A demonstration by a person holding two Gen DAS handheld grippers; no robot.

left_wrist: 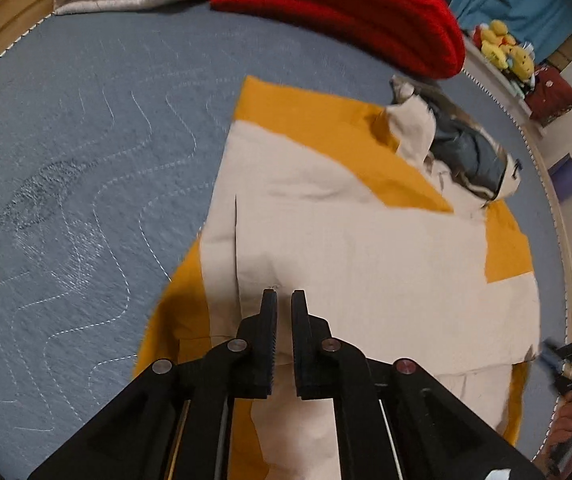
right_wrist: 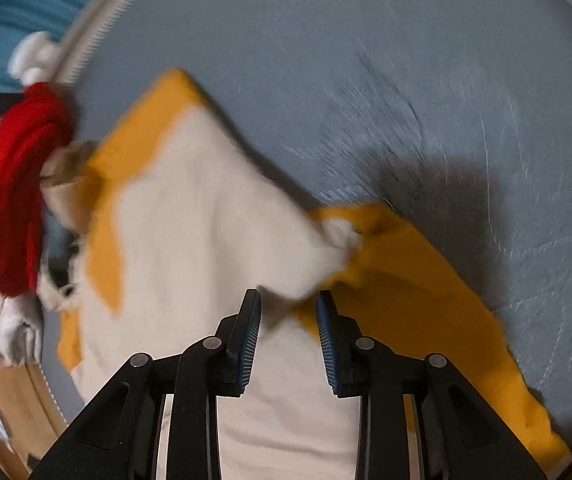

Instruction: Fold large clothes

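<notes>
Left wrist view: jacket (left_wrist: 345, 232) lies partly folded on the bed (left_wrist: 86, 160); left hand-held gripper (left_wrist: 284, 300) nearly closed, empty; right hand-held gripper (right_wrist: 289, 300) part-open, empty. More folding remains.

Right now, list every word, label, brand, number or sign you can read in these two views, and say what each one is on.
No text can be read in either view.
Dark red item on the shelf: a pale round emblem, too small and blurred to read.
Cream and mustard garment: no print or label visible.
Red knit and grey quilted cover: only ribbing and stitching lines, no writing.
</notes>
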